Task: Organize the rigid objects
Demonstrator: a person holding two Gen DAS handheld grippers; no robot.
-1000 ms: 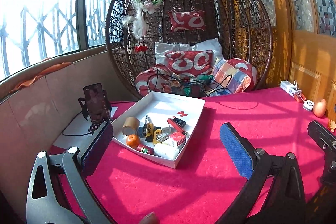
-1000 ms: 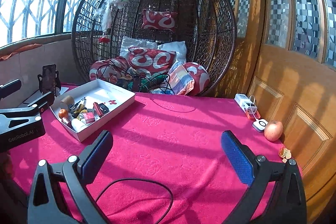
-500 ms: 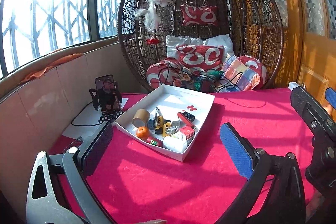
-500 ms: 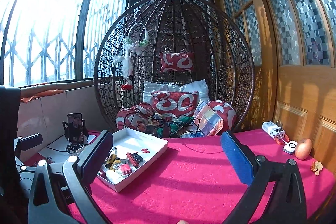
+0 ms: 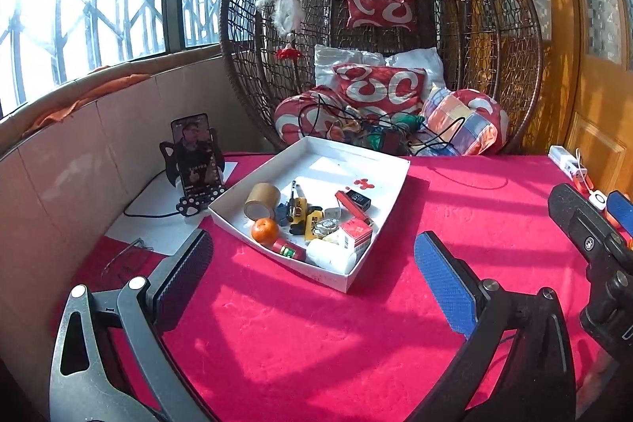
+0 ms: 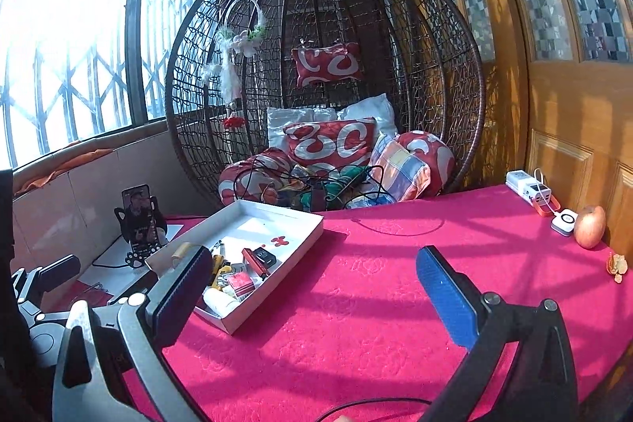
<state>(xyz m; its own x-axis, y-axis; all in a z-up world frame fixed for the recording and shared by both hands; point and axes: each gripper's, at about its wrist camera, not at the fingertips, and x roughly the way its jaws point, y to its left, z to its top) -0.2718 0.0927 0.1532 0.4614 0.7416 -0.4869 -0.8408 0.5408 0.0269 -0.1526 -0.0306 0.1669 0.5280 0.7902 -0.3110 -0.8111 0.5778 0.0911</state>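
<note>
A white tray [image 5: 389, 200] sits on the pink tablecloth and holds several small rigid objects: a brown tape roll [image 5: 262, 200], an orange [image 5: 264, 230], a red box [image 5: 356, 232], a white roll [image 5: 330, 256] and a yellow item [image 5: 300, 214]. The tray also shows in the right wrist view [image 6: 304, 244]. My left gripper [image 5: 312, 283] is open and empty, just in front of the tray. My right gripper [image 6: 312, 287] is open and empty, to the right of the tray; it shows in the left wrist view [image 5: 593, 244].
A phone on a black stand [image 5: 196, 165] stands left of the tray with a cable. A wicker egg chair with cushions [image 5: 379, 86] is behind the table. A white power bank [image 6: 530, 186], a small white device [image 6: 563, 222] and an apple [image 6: 590, 226] lie at the far right.
Both grippers have shifted: the left has come closer to the tray, and the right has tilted down and towards the tray after rising. Both stay open.
</note>
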